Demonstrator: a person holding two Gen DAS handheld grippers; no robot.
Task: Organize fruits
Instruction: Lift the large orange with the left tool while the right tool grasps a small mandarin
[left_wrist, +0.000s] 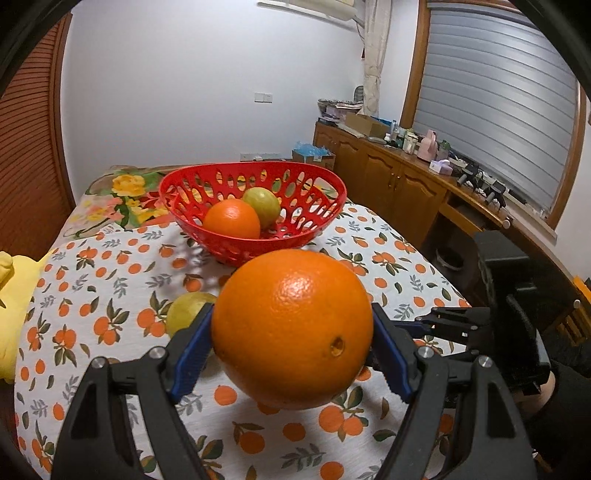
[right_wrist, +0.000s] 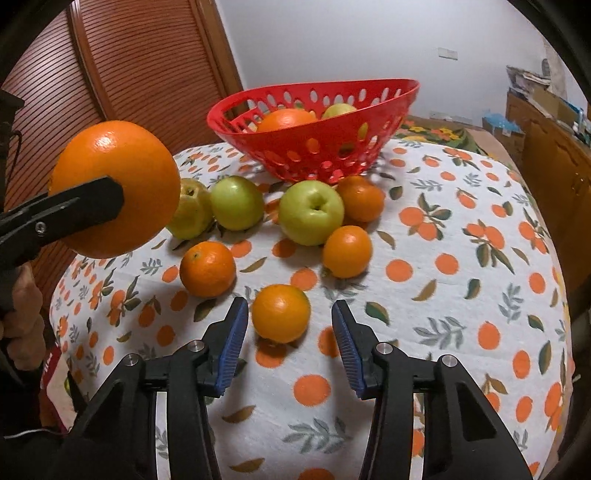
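Big orange (left_wrist: 291, 328) fills the left view, pinched between the left tool's (left_wrist: 291, 343) blue pads, lifted off the desk (left_wrist: 110, 266). Red basket (left_wrist: 255, 206) beyond holds an orange and a green apple. Right tool (right_wrist: 290, 325) is spread, pads either side of a small orange (right_wrist: 280, 313) (not touching). More oranges and apples lie loose before the basket.
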